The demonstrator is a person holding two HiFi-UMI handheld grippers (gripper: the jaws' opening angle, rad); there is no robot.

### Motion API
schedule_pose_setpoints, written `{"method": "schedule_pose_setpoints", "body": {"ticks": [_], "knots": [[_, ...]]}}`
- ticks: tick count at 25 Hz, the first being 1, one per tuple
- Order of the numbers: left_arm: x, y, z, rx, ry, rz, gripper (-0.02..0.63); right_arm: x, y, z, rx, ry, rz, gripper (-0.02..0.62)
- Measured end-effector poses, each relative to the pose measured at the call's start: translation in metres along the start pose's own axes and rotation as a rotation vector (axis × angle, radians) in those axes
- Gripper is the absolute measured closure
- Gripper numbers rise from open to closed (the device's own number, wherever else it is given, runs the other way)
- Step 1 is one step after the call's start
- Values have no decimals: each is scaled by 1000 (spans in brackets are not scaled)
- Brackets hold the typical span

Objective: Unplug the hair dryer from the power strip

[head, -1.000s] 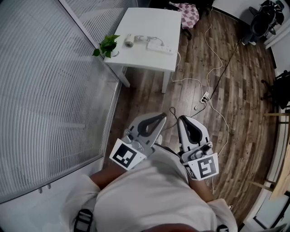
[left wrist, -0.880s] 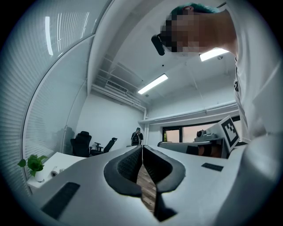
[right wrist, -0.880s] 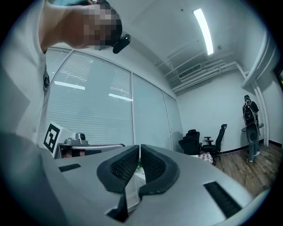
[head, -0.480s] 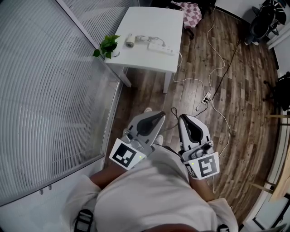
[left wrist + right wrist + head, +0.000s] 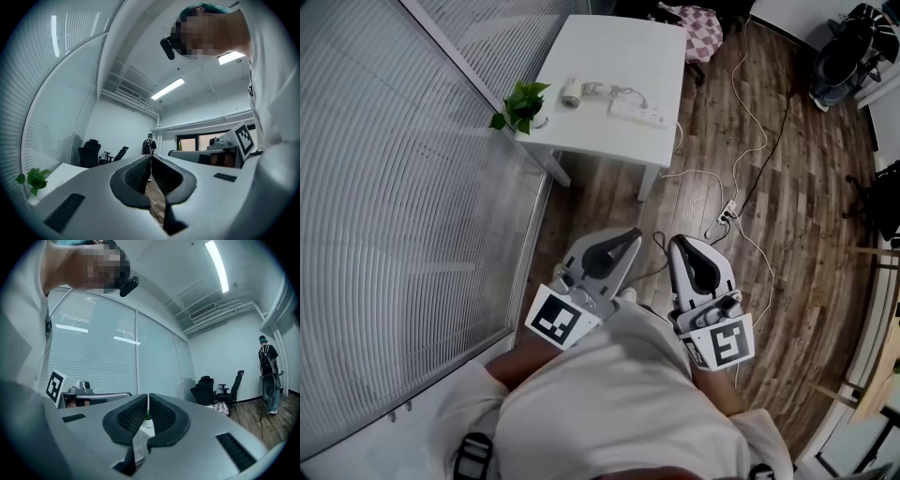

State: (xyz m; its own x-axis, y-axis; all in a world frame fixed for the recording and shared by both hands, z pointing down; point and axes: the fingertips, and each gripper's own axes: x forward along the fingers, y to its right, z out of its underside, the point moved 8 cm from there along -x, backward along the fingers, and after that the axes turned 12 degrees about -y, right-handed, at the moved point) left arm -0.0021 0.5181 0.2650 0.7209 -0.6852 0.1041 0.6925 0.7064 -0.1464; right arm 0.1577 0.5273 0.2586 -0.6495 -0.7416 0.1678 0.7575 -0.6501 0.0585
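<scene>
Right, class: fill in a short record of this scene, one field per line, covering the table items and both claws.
table: white, ahead of the person
hair dryer: lying on the table, next to the potted plant
power strip: on the table, right of the hair dryer
left claw: shut, empty, short of the table
right claw: shut, empty, beside the left claw
floor: wood; a second strip lies on it

We see a table [image 5: 623, 42] ahead of us. On it, the potted plant [image 5: 522, 101] sits at the left corner. The hair dryer [image 5: 571, 91] lies just right of it, and the power strip [image 5: 636, 110] lies right of that. A second power strip [image 5: 724, 208] lies on the floor [image 5: 811, 187], right of the table. The window blinds [image 5: 394, 187] stand on our left.
</scene>
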Motion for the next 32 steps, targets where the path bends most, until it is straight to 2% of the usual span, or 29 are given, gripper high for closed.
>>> {"method": "schedule_pose_setpoints", "body": {"ticks": [10, 21, 26, 32], "knots": [[36, -100, -21, -17, -15, 24, 571, 101, 29, -23, -2, -28, 9, 561], [59, -212, -31, -35, -14, 67, 571, 212, 39, -38, -13, -64, 38, 561], [66, -246, -37, -36, -18, 89, 571, 244, 43, -44, -10, -64, 64, 561], [70, -259, -38, -39, -29, 101, 571, 254, 50, -47, 1, -82, 88, 561]]}}
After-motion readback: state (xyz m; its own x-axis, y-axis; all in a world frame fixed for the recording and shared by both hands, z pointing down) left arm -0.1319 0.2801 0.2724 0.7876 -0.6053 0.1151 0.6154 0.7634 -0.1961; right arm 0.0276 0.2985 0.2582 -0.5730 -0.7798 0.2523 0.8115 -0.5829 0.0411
